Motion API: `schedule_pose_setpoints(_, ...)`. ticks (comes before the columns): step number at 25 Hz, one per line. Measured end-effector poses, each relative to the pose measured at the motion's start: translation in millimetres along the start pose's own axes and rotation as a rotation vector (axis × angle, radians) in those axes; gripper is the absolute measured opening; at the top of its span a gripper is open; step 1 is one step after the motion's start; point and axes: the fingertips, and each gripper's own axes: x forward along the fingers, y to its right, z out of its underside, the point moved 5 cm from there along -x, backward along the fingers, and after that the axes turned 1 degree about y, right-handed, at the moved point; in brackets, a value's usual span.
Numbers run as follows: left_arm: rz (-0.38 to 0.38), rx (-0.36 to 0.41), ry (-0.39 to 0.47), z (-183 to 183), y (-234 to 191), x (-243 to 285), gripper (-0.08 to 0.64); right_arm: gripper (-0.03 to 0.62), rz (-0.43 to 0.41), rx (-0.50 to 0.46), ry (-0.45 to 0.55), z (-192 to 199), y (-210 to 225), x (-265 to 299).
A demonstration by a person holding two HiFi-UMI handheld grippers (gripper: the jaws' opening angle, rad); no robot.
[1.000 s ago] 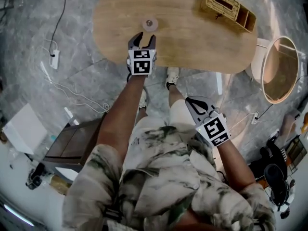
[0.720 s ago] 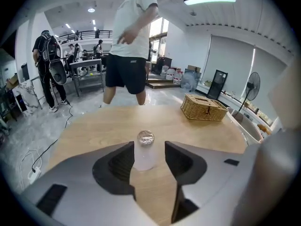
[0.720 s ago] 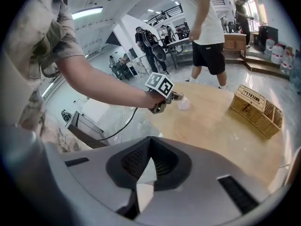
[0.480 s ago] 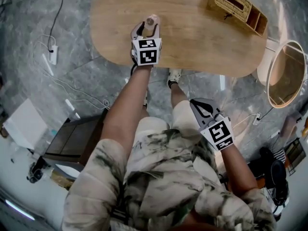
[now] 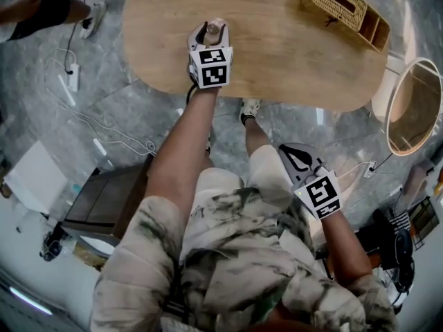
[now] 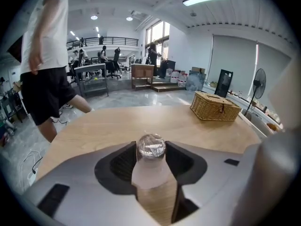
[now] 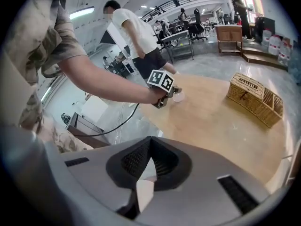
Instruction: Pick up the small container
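The small container (image 5: pixel 215 27), frosted with a clear lid, stands on the oval wooden table (image 5: pixel 277 54) near its front edge. My left gripper (image 5: pixel 210 33) reaches over the edge and its jaws stand wide on either side of the container (image 6: pixel 150 147), which rests on the table between the fingertips. I cannot see the pads pressing it. In the right gripper view the container (image 7: pixel 179 97) shows just past the left gripper (image 7: pixel 172 93). My right gripper (image 5: pixel 286 149) hangs off the table beside my leg, its jaws (image 7: pixel 149 140) shut on nothing.
A wicker basket (image 5: pixel 342 9) sits at the table's far right. A small round table (image 5: pixel 405 102) stands to the right. A person (image 6: pixel 44 55) stands at the table's left end. Cables and a power strip (image 5: pixel 73 78) lie on the floor, by a dark box (image 5: pixel 104 199).
My left gripper moved forward over the table edge and its jaws now flank the container. The right gripper barely shifted. A person came into view at top left.
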Motion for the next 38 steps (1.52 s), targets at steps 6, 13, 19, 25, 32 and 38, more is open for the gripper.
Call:
schedule_pose_setpoints(6, -0.021, 0.056, 0.037, -1.8, -0.3, 10.0, 0.175, 0.021, -0.011, 0.019, -0.008, 3.9, 3.2, 3.6)
schedule_pose_setpoints(13, 0.012, 0.081, -0.001, -5.1, 0.2, 9.1, 0.142, 0.021, -0.006, 0.022, 0.001, 0.6, 5.9, 7.0)
schedule_pose_setpoints(19, 0.032, 0.086, -0.015, -5.9, -2.7, -1.4, 0.140, 0.021, -0.002, 0.021, 0.021, -4.3, -0.5, 8.6)
schedule_pose_setpoints(25, 0.056, 0.086, -0.019, -19.6, -1.6, -22.1, 0.140, 0.021, 0.015, 0.021, 0.047, -7.0, -6.7, 3.6)
schedule_pose_setpoints(32, 0.094, 0.106, -0.002, -41.4, -1.9, -54.2, 0.138, 0.021, 0.040, 0.026, 0.081, -13.7, -20.5, -4.1)
schedule_pose_setpoints(38, 0.120, 0.120, 0.014, -63.2, -2.7, -79.3, 0.138, 0.021, 0.058, 0.038, 0.113, -18.3, -30.0, -9.0)
